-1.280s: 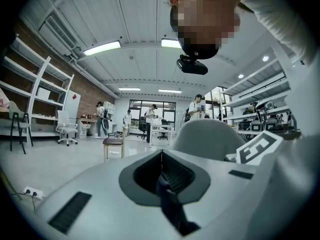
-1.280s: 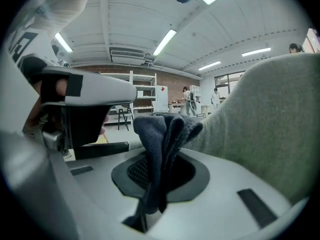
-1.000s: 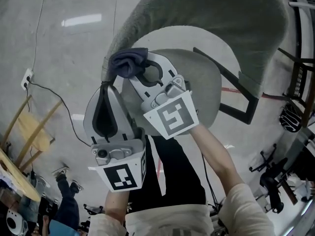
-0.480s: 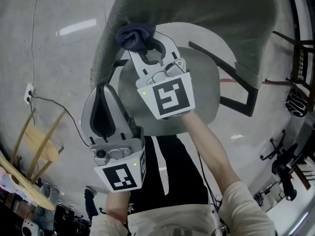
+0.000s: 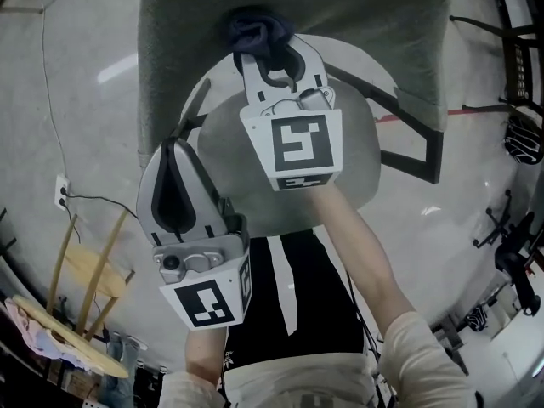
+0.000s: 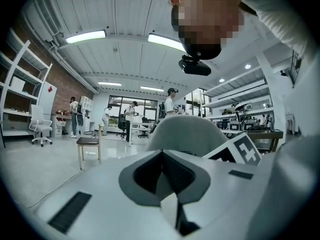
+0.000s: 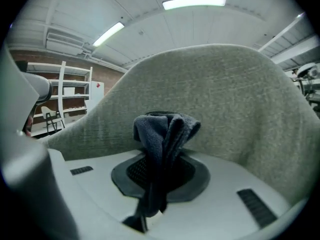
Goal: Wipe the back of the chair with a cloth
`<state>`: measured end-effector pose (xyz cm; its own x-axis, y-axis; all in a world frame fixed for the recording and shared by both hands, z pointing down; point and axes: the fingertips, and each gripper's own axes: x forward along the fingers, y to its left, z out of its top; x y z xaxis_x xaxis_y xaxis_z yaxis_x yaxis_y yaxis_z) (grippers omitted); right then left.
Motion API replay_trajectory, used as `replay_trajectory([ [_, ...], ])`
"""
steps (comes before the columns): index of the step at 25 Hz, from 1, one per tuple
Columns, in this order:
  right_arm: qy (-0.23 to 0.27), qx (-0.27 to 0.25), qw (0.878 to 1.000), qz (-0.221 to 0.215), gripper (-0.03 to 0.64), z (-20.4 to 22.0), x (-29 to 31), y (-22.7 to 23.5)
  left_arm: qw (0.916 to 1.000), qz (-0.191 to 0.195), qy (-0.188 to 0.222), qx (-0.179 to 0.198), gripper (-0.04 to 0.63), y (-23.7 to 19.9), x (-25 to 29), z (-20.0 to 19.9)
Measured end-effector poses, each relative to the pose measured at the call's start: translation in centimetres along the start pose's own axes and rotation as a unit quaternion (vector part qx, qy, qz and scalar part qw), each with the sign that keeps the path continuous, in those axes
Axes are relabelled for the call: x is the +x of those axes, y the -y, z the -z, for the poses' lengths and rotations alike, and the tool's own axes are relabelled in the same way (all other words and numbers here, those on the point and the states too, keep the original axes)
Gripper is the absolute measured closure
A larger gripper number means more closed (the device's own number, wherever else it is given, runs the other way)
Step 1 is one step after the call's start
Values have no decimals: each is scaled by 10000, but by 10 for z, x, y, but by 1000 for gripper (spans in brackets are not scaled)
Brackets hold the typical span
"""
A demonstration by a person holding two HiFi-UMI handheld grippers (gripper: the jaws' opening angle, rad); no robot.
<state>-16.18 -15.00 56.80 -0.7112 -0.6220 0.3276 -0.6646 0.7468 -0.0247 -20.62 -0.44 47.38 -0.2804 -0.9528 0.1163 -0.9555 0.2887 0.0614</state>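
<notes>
The chair's grey fabric back (image 5: 357, 24) fills the top of the head view, with its pale round seat (image 5: 361, 151) below. A dark blue cloth (image 5: 257, 31) is bunched against the inner face of the back, left of its middle. My right gripper (image 5: 265, 48) is shut on it. In the right gripper view the cloth (image 7: 165, 129) sticks up from the right gripper (image 7: 157, 174) right in front of the chair back (image 7: 225, 99). My left gripper (image 5: 174, 151) hangs lower left, off the chair, shut and holding nothing (image 6: 162, 159).
A wooden stool (image 5: 85, 270) and a wall socket with its cable (image 5: 61, 189) lie at the lower left. Black chair frames (image 5: 520, 49) and a wheeled chair base (image 5: 510, 253) stand at the right. The left gripper view shows a small stool (image 6: 89, 143) and distant people.
My right gripper has slid the cloth along the chair back, from its left edge towards the middle. The left gripper has stayed shut in about the same place.
</notes>
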Motion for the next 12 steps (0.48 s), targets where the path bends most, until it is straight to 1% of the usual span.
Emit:
replay_trajectory([
  [3, 12, 236, 9981, 577, 558, 1, -5, 31, 9997, 221, -15, 86, 580, 9, 10, -1],
  [5, 6, 430, 9936, 1041, 558, 4, -14, 57, 9991, 396, -28, 148, 580, 17, 16, -1],
  [8, 2, 644, 9828, 1734, 558, 10, -35, 103, 9977, 652, -39, 206, 580, 34, 24, 0],
  [12, 33, 754, 9662, 2467, 558, 20, -68, 147, 9943, 1030, -77, 250, 580, 62, 31, 4],
])
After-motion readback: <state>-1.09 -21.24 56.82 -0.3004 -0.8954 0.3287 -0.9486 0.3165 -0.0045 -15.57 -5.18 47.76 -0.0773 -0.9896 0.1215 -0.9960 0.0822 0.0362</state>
